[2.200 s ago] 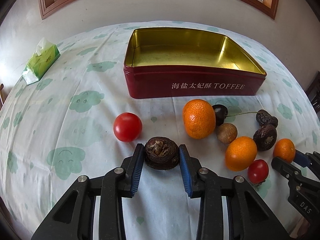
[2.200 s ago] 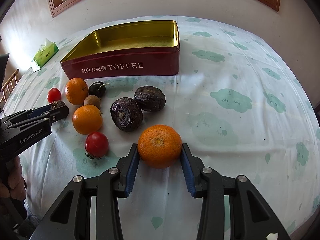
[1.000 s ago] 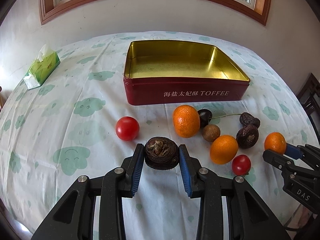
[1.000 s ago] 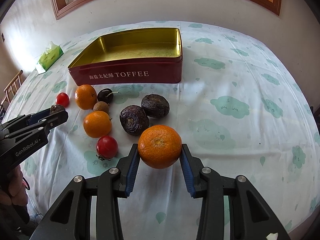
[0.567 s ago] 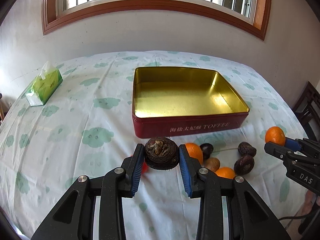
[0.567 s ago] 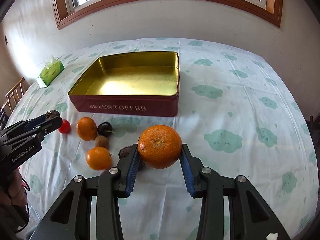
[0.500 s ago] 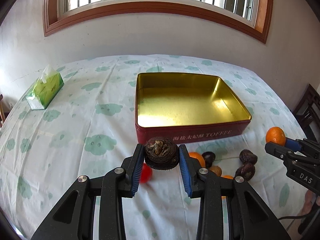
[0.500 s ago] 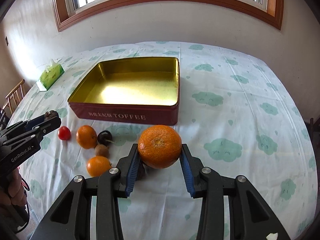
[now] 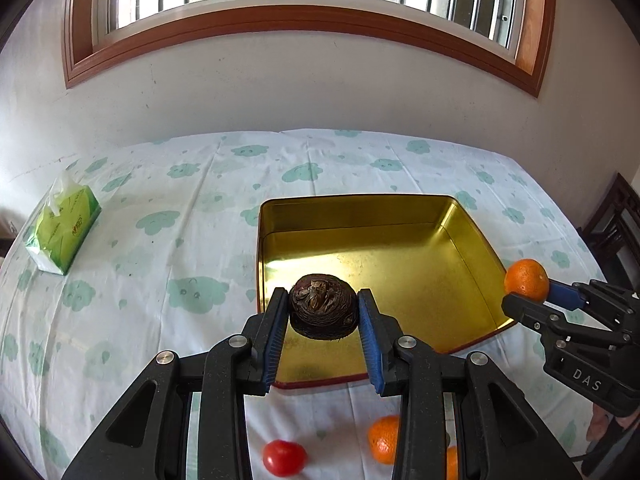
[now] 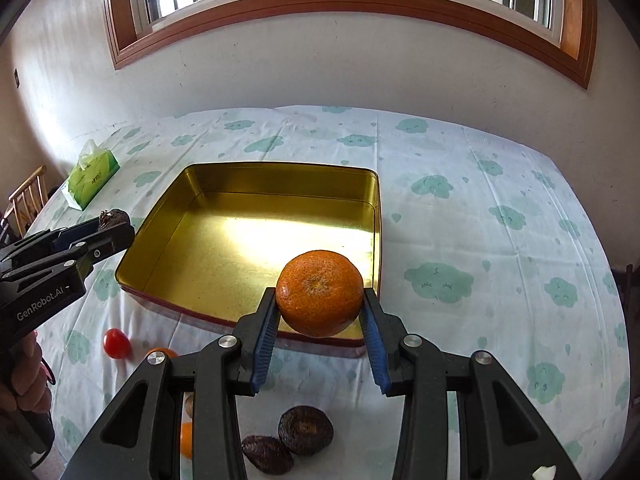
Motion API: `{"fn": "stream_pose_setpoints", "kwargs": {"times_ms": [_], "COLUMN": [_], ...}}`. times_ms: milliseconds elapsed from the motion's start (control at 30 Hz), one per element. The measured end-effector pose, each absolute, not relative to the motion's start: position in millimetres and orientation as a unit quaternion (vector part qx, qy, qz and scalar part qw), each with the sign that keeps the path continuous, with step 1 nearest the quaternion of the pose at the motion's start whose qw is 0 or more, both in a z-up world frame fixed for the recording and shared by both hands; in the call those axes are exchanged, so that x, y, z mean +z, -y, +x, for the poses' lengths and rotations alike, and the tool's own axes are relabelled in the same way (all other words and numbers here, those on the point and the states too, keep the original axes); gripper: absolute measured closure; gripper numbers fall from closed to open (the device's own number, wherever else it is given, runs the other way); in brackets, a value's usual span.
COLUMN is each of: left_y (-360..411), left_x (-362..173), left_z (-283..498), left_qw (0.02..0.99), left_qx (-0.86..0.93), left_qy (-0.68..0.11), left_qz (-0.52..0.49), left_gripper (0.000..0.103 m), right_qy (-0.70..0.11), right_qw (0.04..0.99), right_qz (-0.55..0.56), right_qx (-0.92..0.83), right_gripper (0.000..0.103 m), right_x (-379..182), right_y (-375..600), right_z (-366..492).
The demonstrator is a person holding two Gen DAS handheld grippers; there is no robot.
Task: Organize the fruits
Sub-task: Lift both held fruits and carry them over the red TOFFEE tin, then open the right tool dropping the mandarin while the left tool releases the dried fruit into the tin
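The gold-lined tin [image 9: 384, 276] sits in the middle of both views on the cloud-print bench [image 9: 168, 248], and nothing lies inside it: no fruit has been put away so far.

Two pieces are on their way. The left gripper [image 9: 323, 312], at the lower centre of its own view, has its jaws pinching a dark, wrinkled fruit [image 9: 323, 311] that hangs over the near left part of the tin. The right gripper [image 10: 320, 298] has its jaws pinching an orange [image 10: 320, 293] over the tin's near right corner; in the left view that same orange shows at the right edge, just beyond the tin's wall. Neither fruit touches the tin's floor (both look ready to be lowered and let go).

The rest is waiting on the bench in front of the tin, at the bottom of the frames: a small tomato [image 9: 285, 457], two more oranges [image 9: 383, 438] partly hidden behind the grippers, and two dark wrinkled fruits [image 10: 306, 430]. A green tissue pack [image 9: 64, 232] lies well apart at the left.

By my reckoning the sorting is barely begun.
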State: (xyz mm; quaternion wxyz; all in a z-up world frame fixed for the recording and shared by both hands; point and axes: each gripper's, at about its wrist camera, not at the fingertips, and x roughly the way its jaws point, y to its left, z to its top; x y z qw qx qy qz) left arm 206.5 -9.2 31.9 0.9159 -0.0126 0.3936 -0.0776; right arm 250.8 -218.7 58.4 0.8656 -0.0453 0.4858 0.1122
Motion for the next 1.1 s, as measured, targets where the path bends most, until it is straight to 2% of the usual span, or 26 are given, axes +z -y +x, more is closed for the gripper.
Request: {"fn": "stream_pose_setpoints", "kwargs": {"times_ms": [467,1100], "left_y": [18,26], "left_x": [-9,-23], "left_z": [238,231], "left_qw": [0.893,0.886], "left_qx": [-0.067,-0.045], "left_qy": [-0.444,-0.461], "left_qz": [0.007,0.024], "left_gripper": [0.067,0.067], "right_qy": [-0.518,-0.532], "right_qw": [0.846,0.84], "right_qz": [-0.064,-0.061], "right_qx": [0.107,0.092], "right_gripper": [0.065,0.065], "right_x": [22,13], "right_y": [205,204], "right_z": [281,275]}}
